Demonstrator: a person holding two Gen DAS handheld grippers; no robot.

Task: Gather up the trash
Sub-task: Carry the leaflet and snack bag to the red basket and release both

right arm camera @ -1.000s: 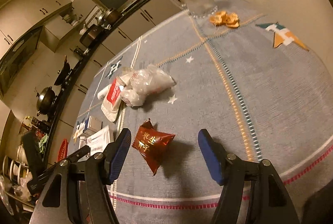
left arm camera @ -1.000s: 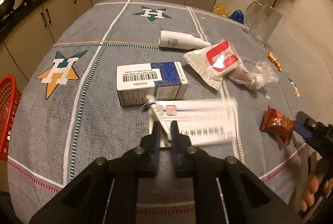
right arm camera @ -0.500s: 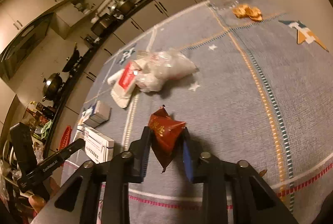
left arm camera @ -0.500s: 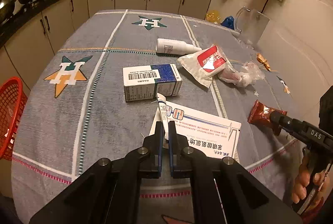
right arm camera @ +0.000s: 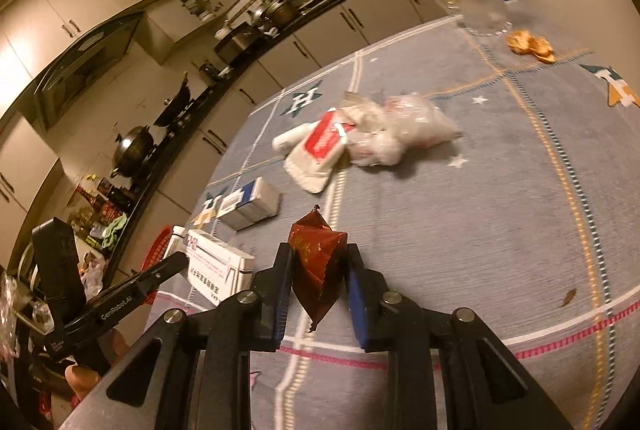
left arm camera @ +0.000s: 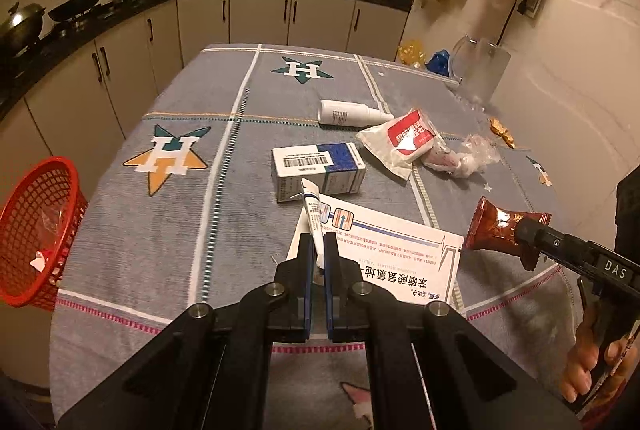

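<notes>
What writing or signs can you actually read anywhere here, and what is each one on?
"DAS": on the right hand-held gripper.
"GenRobot.AI": on the left hand-held gripper.
"H": inside the star emblems on the tablecloth.
Flat white box: Chinese print, too small to read.
Blue and white box: barcode only, digits too small.
Red snack wrapper: gold characters, blurred.

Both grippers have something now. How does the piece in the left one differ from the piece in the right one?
The left gripper is shut on a thin white ointment tube; the right gripper is shut on a dark red snack wrapper.
The tube is slim and stiff, sticking straight forward; the wrapper is wide, crinkled and shiny, its lower corner hanging below the jaws.
The tube bears small print; the wrapper has gold lettering.
Both are gripped above the grey tablecloth.
</notes>
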